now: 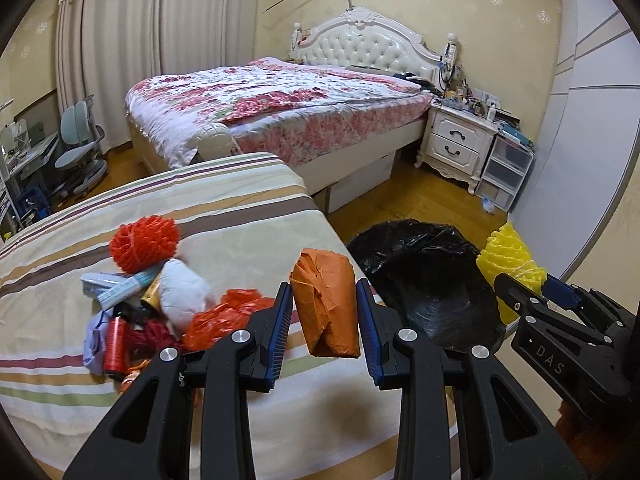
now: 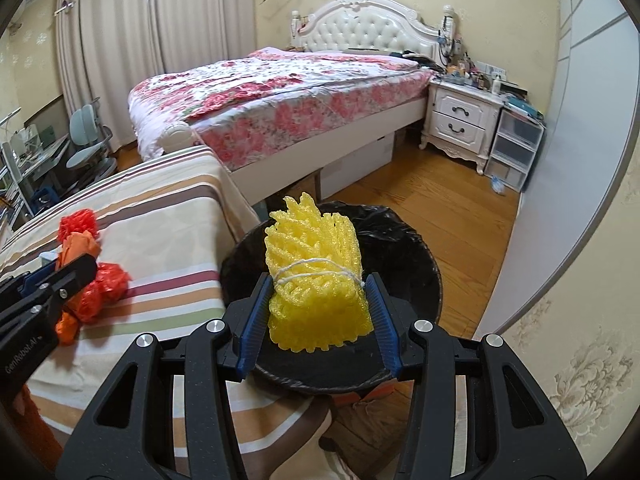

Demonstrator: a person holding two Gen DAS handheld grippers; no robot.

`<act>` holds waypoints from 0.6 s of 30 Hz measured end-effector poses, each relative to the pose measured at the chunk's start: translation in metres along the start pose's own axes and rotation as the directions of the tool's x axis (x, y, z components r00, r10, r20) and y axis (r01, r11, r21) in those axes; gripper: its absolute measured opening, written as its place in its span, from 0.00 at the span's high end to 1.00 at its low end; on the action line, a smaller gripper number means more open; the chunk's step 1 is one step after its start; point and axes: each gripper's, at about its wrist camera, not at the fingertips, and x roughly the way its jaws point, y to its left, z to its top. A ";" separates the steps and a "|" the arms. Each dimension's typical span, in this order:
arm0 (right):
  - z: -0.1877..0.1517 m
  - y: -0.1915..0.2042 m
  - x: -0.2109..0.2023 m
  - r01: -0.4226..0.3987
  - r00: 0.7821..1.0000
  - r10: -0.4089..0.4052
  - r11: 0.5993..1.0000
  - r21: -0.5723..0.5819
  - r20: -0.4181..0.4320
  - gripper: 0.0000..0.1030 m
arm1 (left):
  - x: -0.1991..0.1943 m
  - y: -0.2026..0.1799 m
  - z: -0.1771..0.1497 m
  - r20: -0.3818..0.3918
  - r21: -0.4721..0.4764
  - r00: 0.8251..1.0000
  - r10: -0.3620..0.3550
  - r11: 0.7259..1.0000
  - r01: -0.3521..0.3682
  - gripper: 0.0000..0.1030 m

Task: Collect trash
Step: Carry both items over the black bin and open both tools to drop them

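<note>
Trash bin [image 2: 404, 240]: right hand-held gripper [image 2: 318, 308] grasps yellow foam net [image 2: 316, 276] above it; left [image 1: 324, 312] grasps orange wad [image 1: 326, 300] beside it. Centre each before releasing.

Floral bed [image 1: 276, 108], white nightstand [image 1: 456, 140], curtains [image 1: 120, 40], seemingly wooden floor [image 2: 440, 208].

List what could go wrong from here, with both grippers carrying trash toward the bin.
1. The orange paper wad held by the left gripper is over the striped cover's edge, not the black-lined bin; released now, it would likely miss.
2. The yellow foam net in the right gripper is light and springy; it could bounce off the bin's rim.
3. Both grippers are converging on one bin and might collide.
</note>
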 end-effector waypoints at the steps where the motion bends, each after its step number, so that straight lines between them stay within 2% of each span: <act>1: 0.000 -0.003 0.003 0.003 1.000 -0.003 1.000 0.005 -0.002 0.55 | 0.006 -0.005 0.001 -0.005 0.007 1.000 -0.002 1.000 0.002 0.68; 12: 0.007 -0.027 0.032 0.041 0.999 -0.041 0.998 0.039 -0.022 0.55 | 0.055 -0.039 0.014 -0.050 0.056 0.999 0.004 0.998 -0.002 0.68; 18: 0.007 -0.039 0.046 0.048 0.998 -0.046 0.997 0.062 -0.043 0.55 | 0.070 -0.051 0.016 -0.058 0.078 0.998 0.014 0.997 -0.009 0.68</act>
